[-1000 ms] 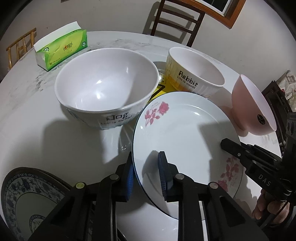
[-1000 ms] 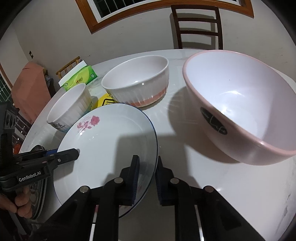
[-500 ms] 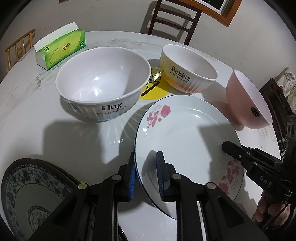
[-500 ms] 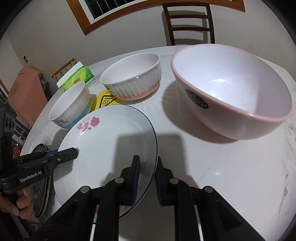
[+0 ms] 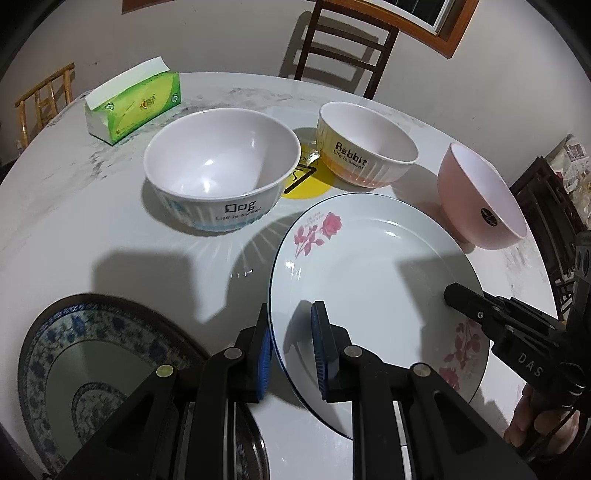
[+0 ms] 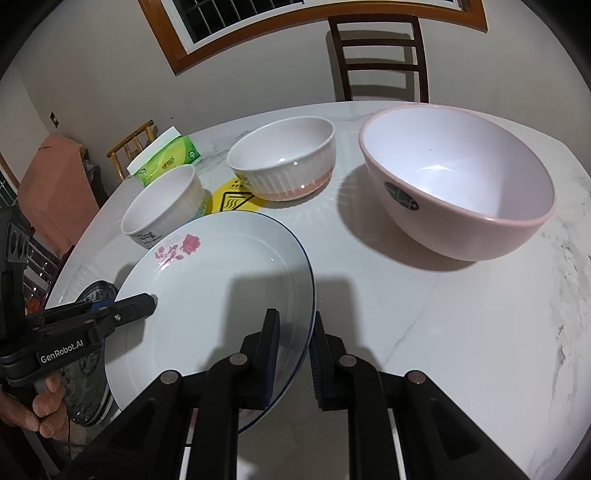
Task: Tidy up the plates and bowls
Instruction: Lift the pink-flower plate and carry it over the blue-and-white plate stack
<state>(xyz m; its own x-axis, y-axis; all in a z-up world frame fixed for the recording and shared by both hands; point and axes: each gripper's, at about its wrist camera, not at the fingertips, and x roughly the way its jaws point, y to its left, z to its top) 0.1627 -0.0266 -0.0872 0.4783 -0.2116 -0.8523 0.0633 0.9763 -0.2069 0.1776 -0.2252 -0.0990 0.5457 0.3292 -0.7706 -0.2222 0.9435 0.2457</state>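
Progress: early | both grippers, left gripper [image 5: 291, 343] and right gripper [image 6: 293, 350], clamp rose plate [image 5: 369, 273] rim | patterned plate [image 5: 74, 350] near-left | three bowls unstacked, far

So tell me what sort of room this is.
Probably a home dining room: a round marble-look table with wooden chairs around it, tableware such as the rose plate, and a wood-framed window.
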